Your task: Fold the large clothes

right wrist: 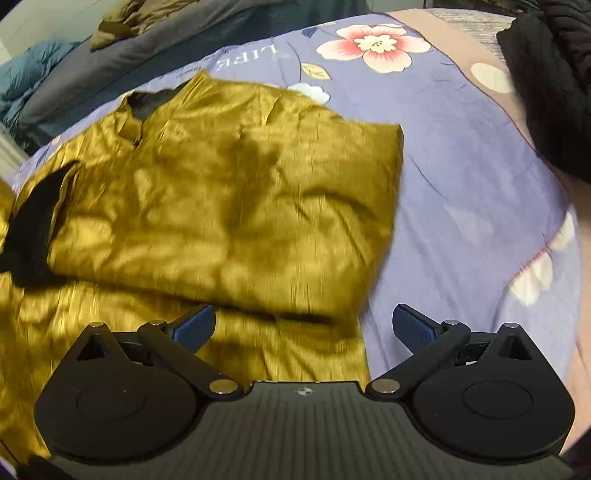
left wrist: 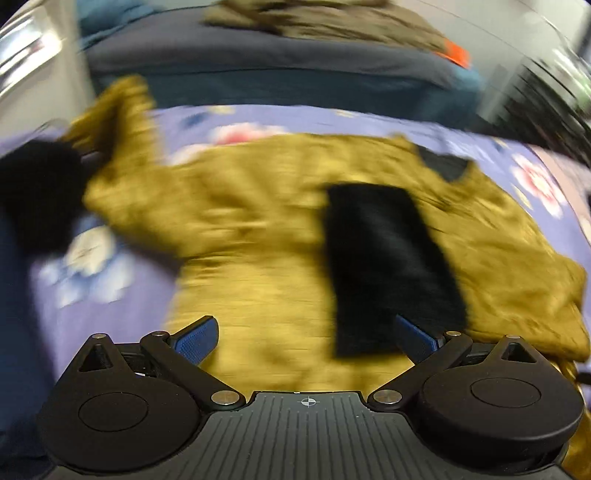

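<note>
A mustard-yellow jacket (left wrist: 258, 229) with black lining lies spread on the purple floral bedsheet (left wrist: 110, 280). In the left wrist view a black cuff (left wrist: 384, 266) of a folded-in sleeve lies across its middle, and the other sleeve (left wrist: 118, 122) stretches up to the left. My left gripper (left wrist: 306, 339) hovers open over the jacket's lower part, holding nothing. In the right wrist view the jacket (right wrist: 229, 192) has its right side folded inward, with the black collar opening (right wrist: 151, 101) at the top. My right gripper (right wrist: 303, 328) is open above the jacket's right edge.
A dark grey blanket (left wrist: 280, 66) and an olive garment (left wrist: 325, 22) lie beyond the sheet (right wrist: 461, 166). A dark shape (left wrist: 37, 195) is at the left in the left wrist view. A black knitted sleeve (right wrist: 554, 81) is at the right. The left wrist view is motion-blurred.
</note>
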{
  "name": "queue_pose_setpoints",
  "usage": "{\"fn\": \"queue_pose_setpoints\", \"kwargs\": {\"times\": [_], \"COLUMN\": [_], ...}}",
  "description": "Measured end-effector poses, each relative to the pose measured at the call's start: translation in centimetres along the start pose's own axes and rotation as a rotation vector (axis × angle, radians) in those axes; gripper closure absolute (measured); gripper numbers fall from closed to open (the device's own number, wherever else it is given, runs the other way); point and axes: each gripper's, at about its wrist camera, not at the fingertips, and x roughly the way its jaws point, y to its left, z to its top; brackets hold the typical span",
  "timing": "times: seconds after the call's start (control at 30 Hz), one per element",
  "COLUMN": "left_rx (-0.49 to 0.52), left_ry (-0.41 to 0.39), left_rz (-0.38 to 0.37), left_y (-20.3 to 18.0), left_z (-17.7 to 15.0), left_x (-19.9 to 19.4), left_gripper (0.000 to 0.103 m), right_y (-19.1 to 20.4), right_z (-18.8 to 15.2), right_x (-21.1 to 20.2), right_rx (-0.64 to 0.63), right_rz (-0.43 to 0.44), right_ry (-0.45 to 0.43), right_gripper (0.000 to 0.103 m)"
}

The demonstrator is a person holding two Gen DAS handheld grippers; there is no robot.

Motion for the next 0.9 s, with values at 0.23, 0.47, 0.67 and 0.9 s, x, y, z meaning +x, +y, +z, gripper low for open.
{"fn": "queue_pose_setpoints", "kwargs": {"times": [0.23,0.47,0.67,0.9], "left_rx": [-0.357,-0.88,-1.236,-1.498], "left_ry": [-0.138,-0.282,-0.289,-0.267], "left_rz": [0.105,-0.124,-0.295,-0.447], "left_y": [11.3,19.7,23.2,23.2], "left_z": [4.6,7.0,7.8,7.4], "left_x": [-2.3,-0.6,3.6,7.6], "left_gripper": [0.0,0.0,0.0,0.0], "right_y": [1.2,3.3,4.2,4.4], "right_z": [-0.9,-1.1,-2.5,-4.0], "right_x": [-1.5,-2.9,-4.0,-4.5], "right_rx": [-0.01,-0.002,-0.014,0.001], "right_rz": [-0.017,-0.021,-0.073,-0.13], "right_ry": [0.009,-0.014,-0.012,0.018], "right_gripper": [0.001,0.001,0.001,0.001]}}
